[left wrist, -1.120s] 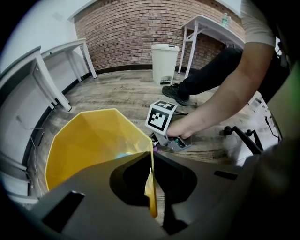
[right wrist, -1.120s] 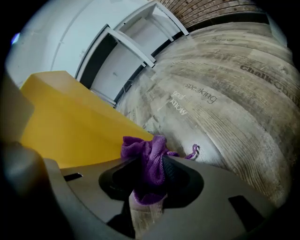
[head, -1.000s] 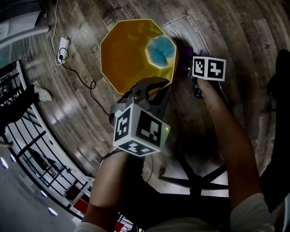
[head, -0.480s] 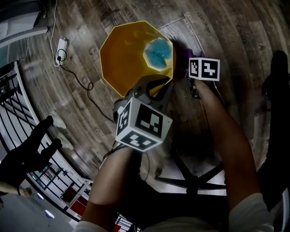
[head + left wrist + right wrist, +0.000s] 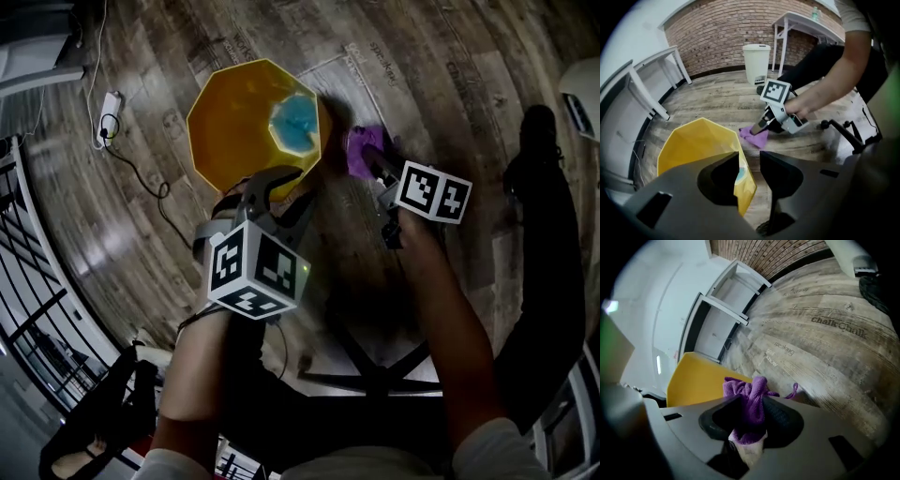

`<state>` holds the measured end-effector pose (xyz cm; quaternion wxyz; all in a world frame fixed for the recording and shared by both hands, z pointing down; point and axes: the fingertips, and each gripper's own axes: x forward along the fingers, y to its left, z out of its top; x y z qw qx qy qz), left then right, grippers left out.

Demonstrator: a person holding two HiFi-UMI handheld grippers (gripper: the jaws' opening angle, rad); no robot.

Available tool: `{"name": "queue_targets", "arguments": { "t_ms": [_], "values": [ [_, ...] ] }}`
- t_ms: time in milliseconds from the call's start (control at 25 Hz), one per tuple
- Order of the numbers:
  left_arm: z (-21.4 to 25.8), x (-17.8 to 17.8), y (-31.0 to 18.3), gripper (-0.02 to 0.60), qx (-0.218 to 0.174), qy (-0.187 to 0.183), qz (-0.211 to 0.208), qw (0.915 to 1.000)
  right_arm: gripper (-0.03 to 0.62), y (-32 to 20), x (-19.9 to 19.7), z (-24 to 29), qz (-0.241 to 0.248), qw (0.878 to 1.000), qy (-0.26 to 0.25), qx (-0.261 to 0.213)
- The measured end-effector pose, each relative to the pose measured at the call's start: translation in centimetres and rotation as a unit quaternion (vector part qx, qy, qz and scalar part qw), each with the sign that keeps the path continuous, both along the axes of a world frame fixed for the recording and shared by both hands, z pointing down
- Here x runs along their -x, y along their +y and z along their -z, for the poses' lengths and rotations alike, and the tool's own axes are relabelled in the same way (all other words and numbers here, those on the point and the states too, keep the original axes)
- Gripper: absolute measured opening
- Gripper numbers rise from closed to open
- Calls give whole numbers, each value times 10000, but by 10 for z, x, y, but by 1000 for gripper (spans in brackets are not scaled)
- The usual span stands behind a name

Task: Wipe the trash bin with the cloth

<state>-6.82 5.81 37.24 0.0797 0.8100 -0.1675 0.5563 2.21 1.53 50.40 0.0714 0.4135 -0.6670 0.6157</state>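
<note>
The yellow trash bin stands open on the wood floor with a pale blue thing at its bottom. My left gripper straddles the bin's near rim. Its jaws have just been opening and now stand apart, with the bin's wall between them and the right jaw clear of it. My right gripper is to the right of the bin, shut on the bunched purple cloth. The cloth hangs just above the floor beside the bin.
An office chair's star base lies under my arms. A power strip and cable run left of the bin. A person's dark leg and shoe are at the right. A white lidded bin and white tables stand by the brick wall.
My left gripper's jaws have opened off the bin's rim. The right gripper has lifted with the cloth, and the cloth now shows plainly to the right of the bin.
</note>
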Motion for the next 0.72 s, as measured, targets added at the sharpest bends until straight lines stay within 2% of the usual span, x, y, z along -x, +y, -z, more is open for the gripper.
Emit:
{"name": "queue_targets", "arguments": {
  "t_ms": [120,240,320,440,520,720],
  "values": [
    [-3,22,9,121,49,-371,-265,9989,141,4,5,20,-210,9976,-640,-165],
    [-13,41,11,121,24,-695,-217,9973,141,5,16,34,-287,9910,-1269,-310],
    [-21,47,12,121,46,-820,-186,9965,141,9,19,46,-261,9878,-1488,-378],
    [-30,45,11,115,158,-755,-86,9970,141,10,16,67,-159,9868,-1518,-546],
    [-32,42,14,72,245,-690,-94,9973,141,6,15,86,-205,9832,-1654,-748],
    [-33,29,14,31,216,-659,-233,9973,141,-9,17,126,-132,9719,-2049,-1149]
  ]
}}
